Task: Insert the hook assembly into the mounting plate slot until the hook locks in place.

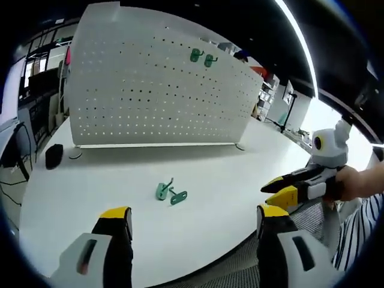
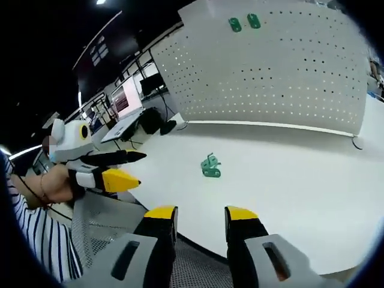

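Two green hooks (image 1: 170, 192) lie loose on the white table (image 1: 228, 174), touching or nearly touching each other, a little way in front of the upright white pegboard (image 1: 150, 90). Each is a small moulded piece with a flat base plate and a thin prong. In the left gripper view one prong stands up and leans toward the board, while the other piece lies flat with its long axis running across the table, roughly parallel to the board's foot. In the right gripper view the same pair (image 2: 210, 166) reads as one small green clump, too small to tell the prongs apart.

Two more green hooks (image 1: 203, 58) already sit side by side high on the pegboard, near its top edge; they show again in the right gripper view (image 2: 244, 23), with the pegboard (image 2: 288, 72) standing on the table (image 2: 288, 180).

The left hand-held gripper (image 1: 195, 219) hovers over the near edge of the table with its yellow-tipped jaws spread wide and nothing between them. The right hand-held gripper (image 2: 198, 215) is held near the table's edge, jaws parted and empty. It also enters the left gripper view from the right (image 1: 282, 191), held by a hand (image 1: 360, 183). The left hand-held gripper likewise appears in the right gripper view (image 2: 135, 168), its jaws apart, in a hand (image 2: 57, 183) with a striped sleeve (image 2: 36, 240).
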### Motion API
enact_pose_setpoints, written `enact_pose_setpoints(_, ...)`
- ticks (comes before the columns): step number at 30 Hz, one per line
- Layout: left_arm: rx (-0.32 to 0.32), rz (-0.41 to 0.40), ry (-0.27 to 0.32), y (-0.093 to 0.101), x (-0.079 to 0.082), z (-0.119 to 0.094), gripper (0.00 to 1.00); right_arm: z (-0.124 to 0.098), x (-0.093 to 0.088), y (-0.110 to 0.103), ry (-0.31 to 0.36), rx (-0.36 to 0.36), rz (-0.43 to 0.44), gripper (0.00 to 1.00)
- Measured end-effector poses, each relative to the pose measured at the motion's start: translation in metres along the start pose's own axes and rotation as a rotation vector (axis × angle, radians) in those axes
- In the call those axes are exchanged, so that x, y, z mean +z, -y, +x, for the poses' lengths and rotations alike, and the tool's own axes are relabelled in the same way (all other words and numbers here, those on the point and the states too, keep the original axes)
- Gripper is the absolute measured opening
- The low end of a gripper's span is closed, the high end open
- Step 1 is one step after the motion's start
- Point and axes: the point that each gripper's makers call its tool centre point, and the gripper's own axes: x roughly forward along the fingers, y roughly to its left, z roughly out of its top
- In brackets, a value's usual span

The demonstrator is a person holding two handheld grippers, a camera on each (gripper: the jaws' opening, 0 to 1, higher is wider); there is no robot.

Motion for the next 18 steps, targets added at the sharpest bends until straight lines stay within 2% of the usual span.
enact_pose_setpoints(8, 0.001, -0.021, 0.013, -0.003, 0.002, 0.000, 0.87, 0.026, 0.010, -0.008, -0.037, 0.031, -0.026, 0.28)
enact_pose_setpoints(18, 0.009, -0.036, 0.016, -0.006, 0.002, -0.001, 0.86, 0.065, 0.025, -0.006, -0.075, 0.041, -0.054, 0.26)
